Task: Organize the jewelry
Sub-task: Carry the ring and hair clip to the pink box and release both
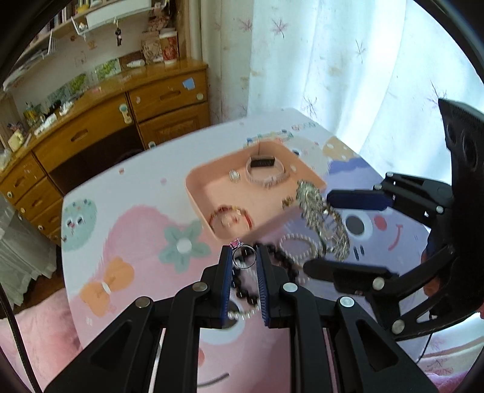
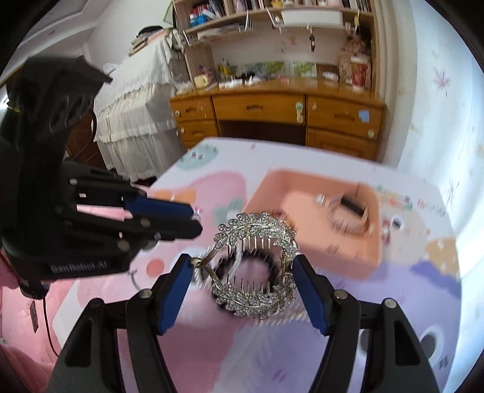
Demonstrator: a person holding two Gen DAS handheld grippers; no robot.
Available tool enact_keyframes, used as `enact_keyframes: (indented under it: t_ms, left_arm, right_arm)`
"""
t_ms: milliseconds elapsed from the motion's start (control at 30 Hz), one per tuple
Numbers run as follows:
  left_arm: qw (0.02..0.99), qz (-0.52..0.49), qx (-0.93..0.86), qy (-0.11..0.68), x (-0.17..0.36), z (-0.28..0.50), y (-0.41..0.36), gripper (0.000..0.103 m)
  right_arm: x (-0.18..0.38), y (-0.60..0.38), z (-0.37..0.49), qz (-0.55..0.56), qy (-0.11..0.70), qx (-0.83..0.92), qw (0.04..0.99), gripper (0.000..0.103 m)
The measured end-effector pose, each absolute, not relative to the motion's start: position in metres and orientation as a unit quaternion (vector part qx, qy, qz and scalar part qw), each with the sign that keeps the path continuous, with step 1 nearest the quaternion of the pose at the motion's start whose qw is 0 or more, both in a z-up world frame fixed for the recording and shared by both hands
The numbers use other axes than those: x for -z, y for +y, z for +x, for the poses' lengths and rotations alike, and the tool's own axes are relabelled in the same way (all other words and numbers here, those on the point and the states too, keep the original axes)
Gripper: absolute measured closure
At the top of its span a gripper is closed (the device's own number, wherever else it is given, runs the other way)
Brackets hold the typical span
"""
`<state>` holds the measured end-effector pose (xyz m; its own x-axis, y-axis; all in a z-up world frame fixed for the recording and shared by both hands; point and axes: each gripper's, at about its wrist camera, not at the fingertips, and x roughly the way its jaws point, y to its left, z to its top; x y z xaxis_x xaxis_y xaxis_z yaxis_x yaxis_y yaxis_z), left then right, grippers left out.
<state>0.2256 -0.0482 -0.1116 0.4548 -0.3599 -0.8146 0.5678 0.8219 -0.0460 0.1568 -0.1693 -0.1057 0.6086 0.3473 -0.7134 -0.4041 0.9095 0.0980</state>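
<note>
Honey-coloured wooden desk with drawers (image 2: 272, 108) beneath cluttered bookshelves (image 2: 272, 12) — pale leaf-print curtain (image 1: 348, 60) backlit by daylight — white lace-draped bed (image 2: 136, 99) alongside.

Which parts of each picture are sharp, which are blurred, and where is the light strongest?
Left wrist view: the ring in the left gripper is fairly sharp, the tray and table print smear, and the curtain glows with backlight. Right wrist view: the hair comb in the right gripper is crisp, the tray streaks with motion blur; fisheye bends both.
</note>
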Motion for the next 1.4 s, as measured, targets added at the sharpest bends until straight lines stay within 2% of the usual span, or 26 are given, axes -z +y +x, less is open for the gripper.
enact_keyframes:
  t_ms: [267,433,733,800,867,1133,1233,1400]
  left_arm:
    - [0.867,0.105,0.259,0.413,0.091,0.256,-0.066,0.089]
    - [0.879,0.058,0.242,0.406,0.087,0.283,-0.074,0.089]
    - [0.884,0.002,0.212,0.418,0.098,0.316,-0.084,0.088]
    - [0.884,-0.002,0.204,0.420,0.101,0.316,-0.083,0.063]
    - [0.884,-0.015,0.201,0.421,0.101,0.317,-0.077,0.048]
    - [0.887,-0.027,0.163,0.431,0.104,0.320,-0.059,0.047]
    - [0.886,-0.024,0.144,0.439,0.110,0.317,-0.053,0.038]
    - [0.872,-0.019,0.120,0.474,0.134,0.299,-0.043,0.037]
  right_arm:
    - [0.080,-0.192,0.188,-0.062,0.347,-0.185,0.918,0.035]
    - [0.076,-0.210,0.208,-0.060,0.333,-0.163,0.927,0.035]
    - [0.085,-0.237,0.234,0.002,0.357,-0.140,0.923,0.034]
    - [0.090,-0.239,0.238,0.008,0.373,-0.144,0.917,0.034]
    - [0.092,-0.242,0.241,0.011,0.378,-0.138,0.915,0.033]
    - [0.092,-0.256,0.237,0.033,0.386,-0.130,0.913,0.029]
    - [0.097,-0.256,0.234,0.027,0.395,-0.123,0.910,0.029]
    - [0.112,-0.258,0.224,0.035,0.425,-0.115,0.897,0.029]
